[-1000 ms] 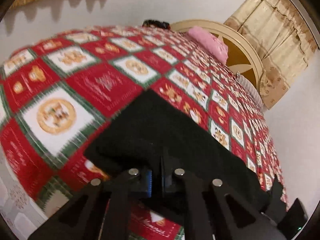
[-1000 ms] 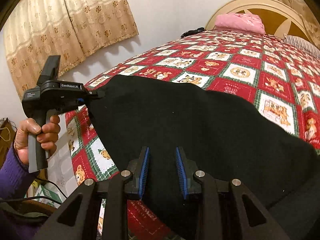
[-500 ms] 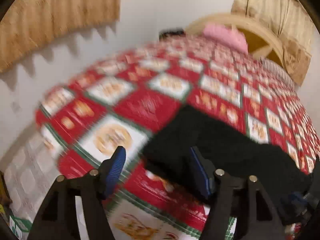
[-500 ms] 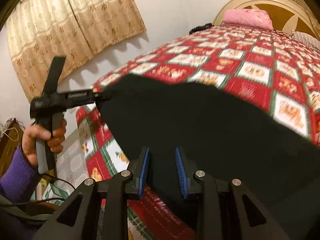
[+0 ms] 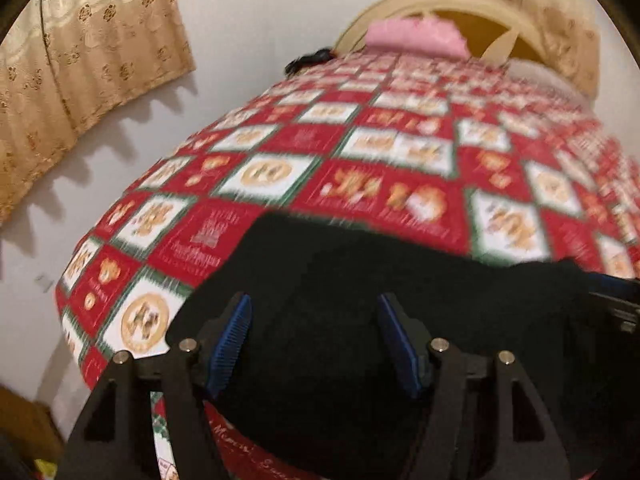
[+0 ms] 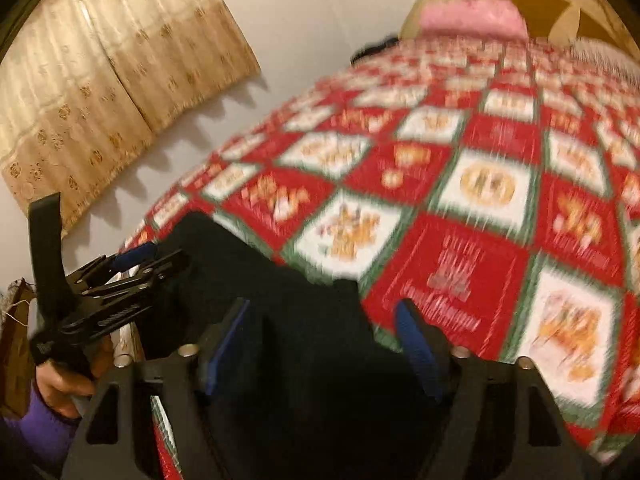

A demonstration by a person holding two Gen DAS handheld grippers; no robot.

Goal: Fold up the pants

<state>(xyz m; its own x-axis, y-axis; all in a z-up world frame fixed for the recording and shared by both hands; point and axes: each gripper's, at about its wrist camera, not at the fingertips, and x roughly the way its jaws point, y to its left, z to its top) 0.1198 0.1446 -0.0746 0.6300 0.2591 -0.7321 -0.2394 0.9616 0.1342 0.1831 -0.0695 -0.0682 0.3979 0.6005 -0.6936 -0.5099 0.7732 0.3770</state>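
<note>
The black pants (image 5: 360, 320) lay on the red checked bedspread (image 5: 400, 184), close to its near corner, probably so the person could reach both ends without leaning over the bed. The left gripper (image 5: 314, 340) hovered above the cloth with its jaws standing apart, and nothing was pressed between the blue pads (image 5: 234, 332). The right gripper (image 6: 324, 344) was opening its jaws at this moment; the dark cloth was under them, but because of the blur it seemed, rather than was certain, that the pads did not pinch it. In the right wrist view the person's hand (image 6: 60, 384), in a purple sleeve (image 6: 36, 428), held the left tool at the edge of the pants. Both tools pointed down at the cloth, likely because a fold was just laid.
</note>
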